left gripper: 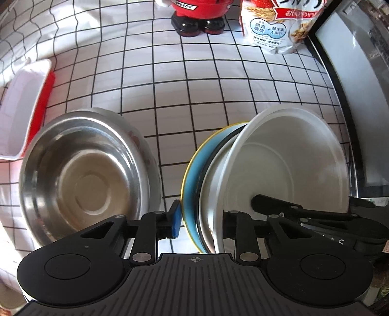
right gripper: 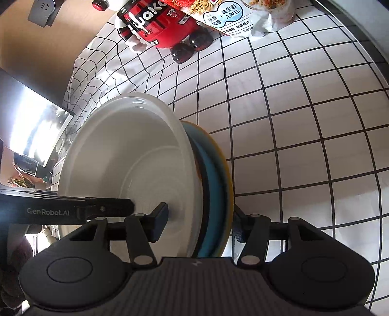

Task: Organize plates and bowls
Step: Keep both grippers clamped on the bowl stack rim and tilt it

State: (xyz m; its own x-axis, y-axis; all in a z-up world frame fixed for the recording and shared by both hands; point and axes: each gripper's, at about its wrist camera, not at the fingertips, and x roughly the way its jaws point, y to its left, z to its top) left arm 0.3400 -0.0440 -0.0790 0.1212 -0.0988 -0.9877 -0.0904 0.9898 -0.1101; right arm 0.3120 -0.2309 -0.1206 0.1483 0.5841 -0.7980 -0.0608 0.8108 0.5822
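tray [left gripper: 22, 107]: white with red side, sitting at the bench's left edge, untouched.
steel bowl [left gripper: 82, 179]: resting flat on the gridded bench [left gripper: 194, 97], left of the stack; likely waiting its turn.
left gripper [left gripper: 201, 218]: pointing straight down; jaws narrow, straddling the stack's rims. Blue pad touching the blue plate's outer face, other finger hidden behind the white bowl, so I cannot tell whether the grip is complete.
stack: blue plate [left gripper: 192, 182], a dark-rimmed dish [left gripper: 206, 175] and white bowl [left gripper: 287, 167] nested, being held on edge, clear of the steel bowl, probably so they are moving as one unit.
right gripper [right gripper: 201, 223]: jaws half open, clamping the same stack, one pad inside the white bowl [right gripper: 136, 155], the other behind the blue plate [right gripper: 215, 184].
far edge: red figurine [left gripper: 197, 17] and cereal bag [left gripper: 274, 26] standing well apart from the dishes.
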